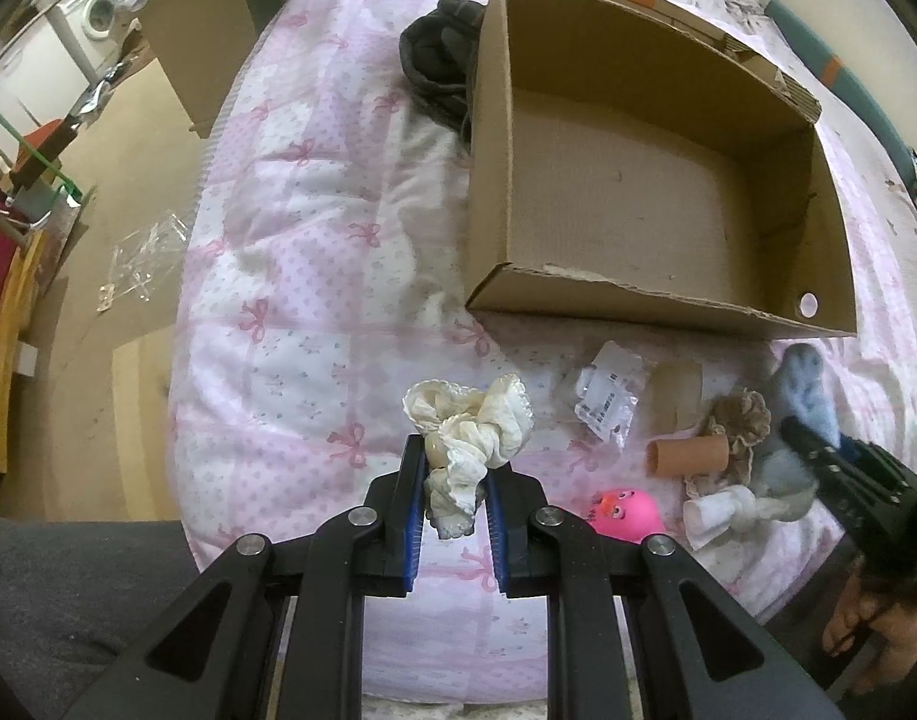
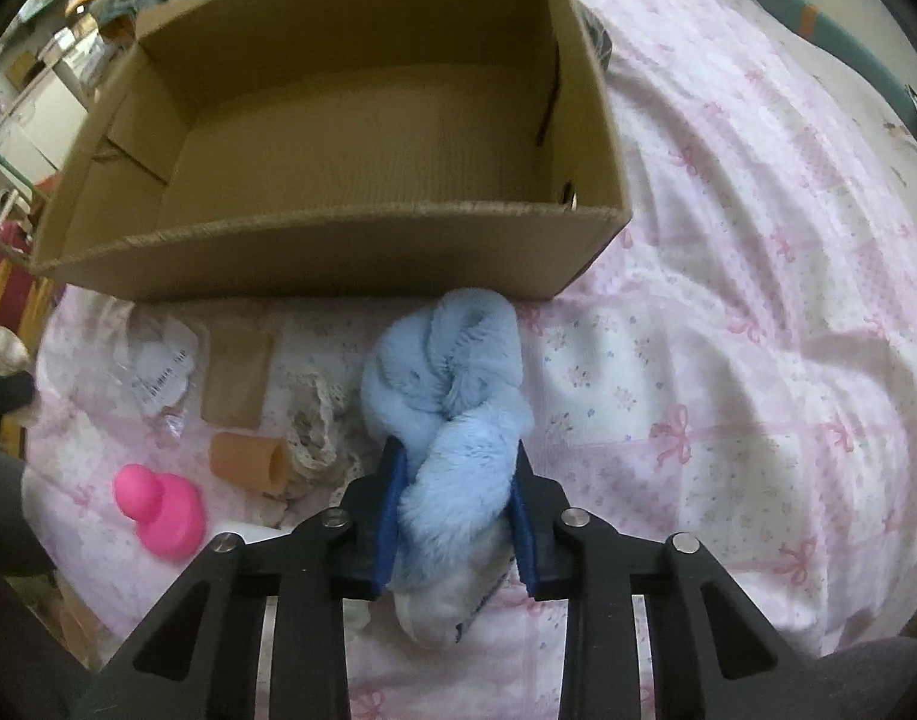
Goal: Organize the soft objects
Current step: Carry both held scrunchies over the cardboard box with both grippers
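Note:
My left gripper point(image 1: 455, 468) is shut on a knotted cream lace sock point(image 1: 476, 420), held above the pink quilt. My right gripper point(image 2: 455, 462) is shut on a fluffy light-blue sock point(image 2: 452, 384), its blue pads pressed into the fur on both sides. In the left wrist view the right gripper point(image 1: 818, 450) shows at the right edge with the blue sock point(image 1: 803, 384) in it. The open cardboard box point(image 1: 488, 192) point(image 2: 332, 246) lies just beyond both grippers and its inside looks bare. A beige lace sock point(image 1: 740, 420) point(image 2: 317, 420) and a white knotted sock point(image 1: 719, 510) lie on the quilt between the grippers.
A pink rubber duck point(image 1: 629, 513) point(image 2: 158, 510), an orange tube point(image 1: 689, 456) point(image 2: 251, 459), a tan flat piece point(image 2: 236, 378) and a clear plastic packet point(image 1: 608, 396) point(image 2: 161, 372) lie on the quilt. Dark clothing point(image 1: 434, 54) sits left of the box. The bed's edge and floor lie to the left.

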Available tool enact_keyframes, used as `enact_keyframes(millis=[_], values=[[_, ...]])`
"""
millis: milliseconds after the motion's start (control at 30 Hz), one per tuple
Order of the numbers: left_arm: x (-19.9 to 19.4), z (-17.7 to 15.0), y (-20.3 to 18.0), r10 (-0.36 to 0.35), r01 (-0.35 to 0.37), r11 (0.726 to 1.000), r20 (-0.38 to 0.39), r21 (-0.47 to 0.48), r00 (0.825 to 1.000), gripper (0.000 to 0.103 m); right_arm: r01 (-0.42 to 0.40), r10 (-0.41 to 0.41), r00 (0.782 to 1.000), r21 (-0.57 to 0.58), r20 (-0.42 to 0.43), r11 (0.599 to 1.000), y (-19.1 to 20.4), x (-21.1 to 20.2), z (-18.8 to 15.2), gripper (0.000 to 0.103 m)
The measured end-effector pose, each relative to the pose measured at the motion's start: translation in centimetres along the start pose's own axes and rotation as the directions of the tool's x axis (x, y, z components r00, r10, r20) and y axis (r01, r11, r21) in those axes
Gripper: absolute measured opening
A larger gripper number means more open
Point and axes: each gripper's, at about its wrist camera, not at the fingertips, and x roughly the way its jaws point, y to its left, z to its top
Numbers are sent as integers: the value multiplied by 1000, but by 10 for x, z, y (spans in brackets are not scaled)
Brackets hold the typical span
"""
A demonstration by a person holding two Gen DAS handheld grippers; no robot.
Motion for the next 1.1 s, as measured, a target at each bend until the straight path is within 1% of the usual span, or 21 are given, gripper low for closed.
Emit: enact_keyframes(millis=[67,133,167,300,400,500,600,700,767,833,900,933,1033,1100], values=[[0,0,1,7,-7,1000,1,-2,1000,16,-7,7,1000,18,22,1000,-3,-10,1,32],[0,0,2,15,-15,1000,5,-2,1000,16,-16,14,999,41,49,999,-5,-33,4,32],[0,0,1,17,-17,1000,7,-1,1000,16,-21,18,998,52,62,998,-10,-37,4,32],[-1,0,2,26,-26,1000,15,-2,1000,16,-61,51,993,97,103,993,-18,-60,7,32],[-3,-1,2,31,-31,1000,22,-3,999,16,-98,84,988,113,128,989,-28,-70,8,32],[-4,-2,2,36,-36,999,27,1,999,16,-148,133,983,112,129,983,-35,-87,7,31],[-6,-3,0,40,-40,999,37,4,999,16,-183,169,975,85,146,980,-23,-97,7,31],[-12,-4,-1,43,-43,999,57,8,997,16,-231,218,960,59,173,971,-16,-113,6,30],[-19,-4,-3,42,-43,999,85,9,996,16,-276,263,940,31,217,961,-12,-124,5,30],[-25,-3,-3,49,-51,999,108,14,993,16,-318,306,915,0,265,948,-11,-136,6,30],[-36,0,-6,56,-60,998,142,26,988,16,-346,334,893,-14,301,938,-11,-144,9,30],[-42,2,-7,45,-50,998,155,28,987,16,-354,342,884,-20,319,935,-11,-148,11,30],[-60,12,-14,36,-46,998,206,45,978,16,-364,352,871,-30,343,931,-12,-155,21,30],[-70,25,-21,23,-36,998,236,52,971,16,-368,357,864,-37,354,929,-12,-158,30,30]])
